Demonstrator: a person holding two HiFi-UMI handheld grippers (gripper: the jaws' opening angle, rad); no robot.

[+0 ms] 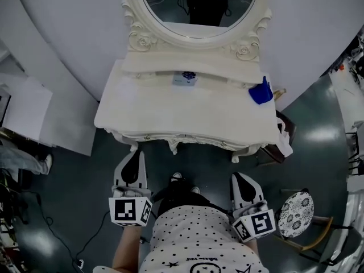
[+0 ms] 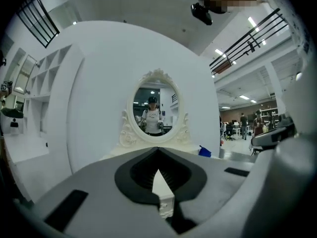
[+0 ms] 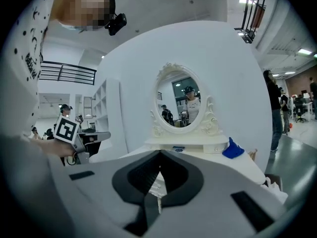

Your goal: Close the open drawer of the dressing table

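The white dressing table (image 1: 170, 115) with its oval mirror (image 1: 199, 10) stands against a curved white wall ahead of me. A small drawer (image 3: 214, 148) in its raised back shelf sticks out a little at the right, beside a blue object (image 1: 261, 91). My left gripper (image 1: 134, 155) and right gripper (image 1: 239, 180) hover below the table's front edge, apart from it. Both point toward the table, with their jaws together and nothing between them. In the left gripper view the left gripper (image 2: 158, 182) faces the mirror; the right gripper (image 3: 157, 182) faces the table top and shelf.
A small blue-and-white item (image 1: 185, 77) lies on the back shelf. A stool with a round patterned seat (image 1: 296, 212) stands at the right. A white bag (image 1: 283, 140) hangs by the table's right corner. White panels (image 1: 34, 112) and floor cables are at the left.
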